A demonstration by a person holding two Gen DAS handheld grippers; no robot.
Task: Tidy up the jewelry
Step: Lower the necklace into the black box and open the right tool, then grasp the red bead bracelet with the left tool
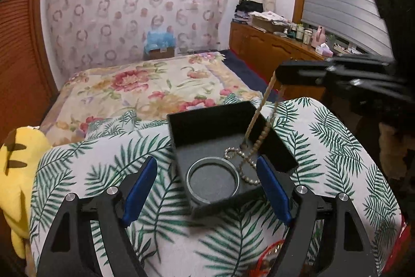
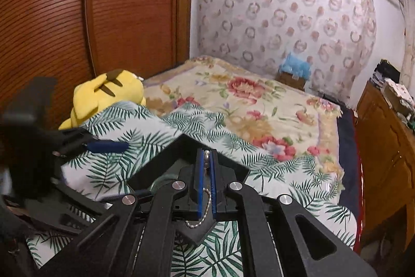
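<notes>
— Chain first: where was it?

— The bead chain (image 1: pixel 259 136) hung from the right gripper (image 2: pixel 206 160), whose blue pads were pinched nearly together on it. Its lower end lay coiled inside the open black jewelry box (image 1: pixel 207 121), just beside a metal ring (image 1: pixel 213 179) on the box floor.

— And the left gripper (image 1: pixel 207 188)?

— Spread wide and holding nothing, its fingers standing on either side of the box's near corner on the leaf-print cloth (image 1: pixel 103 173). Whether a finger touched the box wall, I couldn't tell; that corner was blurred.

— So which step?

— Lowering the chain into the box, I'd judge. Next would call for dropping the right gripper further so the slack pools inside the walls, then parting the pads.
</notes>
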